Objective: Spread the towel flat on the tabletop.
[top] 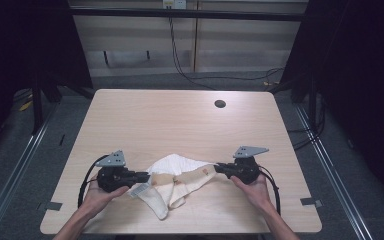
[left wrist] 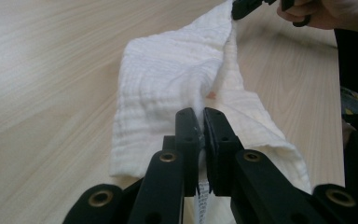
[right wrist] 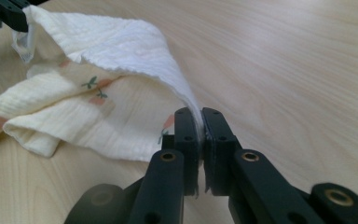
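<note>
a pale wood-grain desk (top: 180, 120) is sitting in a dim room, with dark curtains at both sides, grey floor around it and black cables trailing down the back wall. its top is smooth and matte, with rounded corners and a small round cable hole (top: 220, 103) near the far edge.

the muslin cloth (top: 177, 182) is lying near the desk's near edge, about midway between the left and right edges, partly lifted and stretched between the two tools. it is looking thin, crinkled and very soft, cream-white with small printed fruit or flower sprigs on one face (right wrist: 95, 91) and a plain white woven face on the other (left wrist: 168, 74). it is probably very light and limp, so it is likely to sag and fold on itself wherever it is not held taut. it should not slip much on the matte wood. the corners and hems are the sensible places to take it, since a pinch in the middle would only bunch it.

the left gripper (top: 145, 176) is pinching one end of the cloth, its black jaws pressed together on the fabric beside a small white label (top: 140, 190). the right gripper (top: 218, 168) is pinching the opposite corner, jaws pressed together on a thin folded edge.
</note>
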`<state>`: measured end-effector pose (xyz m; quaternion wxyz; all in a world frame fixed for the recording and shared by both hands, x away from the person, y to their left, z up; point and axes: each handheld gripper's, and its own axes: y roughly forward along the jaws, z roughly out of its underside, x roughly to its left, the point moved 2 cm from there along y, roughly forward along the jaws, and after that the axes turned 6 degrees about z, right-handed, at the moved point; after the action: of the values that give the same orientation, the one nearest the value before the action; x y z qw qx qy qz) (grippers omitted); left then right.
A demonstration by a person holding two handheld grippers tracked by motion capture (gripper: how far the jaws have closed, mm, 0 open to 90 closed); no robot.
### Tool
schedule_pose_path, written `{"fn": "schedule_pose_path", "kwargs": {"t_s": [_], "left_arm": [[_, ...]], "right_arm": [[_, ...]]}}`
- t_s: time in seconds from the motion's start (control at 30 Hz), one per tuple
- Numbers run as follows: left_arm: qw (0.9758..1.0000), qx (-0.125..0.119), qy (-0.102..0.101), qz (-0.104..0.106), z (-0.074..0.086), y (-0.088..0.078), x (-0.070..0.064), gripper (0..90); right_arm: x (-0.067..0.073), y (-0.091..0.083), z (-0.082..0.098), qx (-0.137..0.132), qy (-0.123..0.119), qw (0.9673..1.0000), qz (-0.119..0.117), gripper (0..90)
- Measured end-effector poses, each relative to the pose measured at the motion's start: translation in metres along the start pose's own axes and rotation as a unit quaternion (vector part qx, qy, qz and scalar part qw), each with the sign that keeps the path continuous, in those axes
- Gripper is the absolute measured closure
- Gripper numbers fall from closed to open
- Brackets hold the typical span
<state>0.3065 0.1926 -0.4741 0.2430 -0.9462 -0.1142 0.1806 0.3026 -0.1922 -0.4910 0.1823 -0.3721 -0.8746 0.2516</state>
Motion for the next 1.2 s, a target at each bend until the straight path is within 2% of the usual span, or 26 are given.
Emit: {"fn": "schedule_pose_path", "kwargs": {"t_s": [0.13, 0.23, 0.33, 0.43, 0.5, 0.63, 0.73, 0.87, 1.07, 1.2], "left_arm": [[0.9999, -0.009, -0.008, 0.006, -0.002, -0.001, 0.002, 85.6], [0.9998, -0.014, -0.011, 0.011, -0.006, -0.001, 0.001, 85.7], [0.9996, -0.025, -0.009, 0.01, -0.012, -0.003, -0.002, 85.8], [0.9993, -0.034, -0.006, 0.01, -0.017, -0.007, -0.005, 85.9], [0.9994, -0.033, -0.004, 0.009, -0.017, -0.01, -0.007, 85.9], [0.9991, -0.041, -0.005, 0.01, -0.018, -0.017, -0.009, 85.9], [0.999, -0.043, 0.002, 0.009, -0.021, -0.02, -0.009, 85.9], [0.9988, -0.049, 0.003, 0.002, -0.028, -0.025, -0.01, 85.8], [0.998, -0.06, 0.015, -0.012, -0.04, -0.036, -0.012, 86.2], [0.9973, -0.067, 0.025, -0.019, -0.055, -0.04, -0.014, 86.3]], "right_arm": [[-0.004, -0.01, -0.005, -0.013, 0.012, 0.9998, -0.009, 85.5], [-0.003, -0.014, -0.012, -0.023, 0.013, 0.9995, -0.018, 85.7], [0.002, -0.019, -0.021, -0.033, 0.007, 0.9989, -0.034, 85.8], [0.007, -0.025, -0.028, -0.032, -0.009, 0.9984, -0.046, 85.8], [0.008, -0.03, -0.032, -0.037, -0.015, 0.998, -0.049, 85.8], [0.007, -0.034, -0.034, -0.039, -0.013, 0.9975, -0.057, 85.8], [0.007, -0.037, -0.038, -0.045, -0.011, 0.997, -0.062, 85.8], [0.009, -0.046, -0.05, -0.056, -0.022, 0.9968, -0.053, 85.6], [0.008, -0.063, -0.065, -0.061, -0.032, 0.9966, -0.046, 85.6], [0.007, -0.07, -0.074, -0.064, -0.035, 0.9964, -0.043, 85.7]]}}
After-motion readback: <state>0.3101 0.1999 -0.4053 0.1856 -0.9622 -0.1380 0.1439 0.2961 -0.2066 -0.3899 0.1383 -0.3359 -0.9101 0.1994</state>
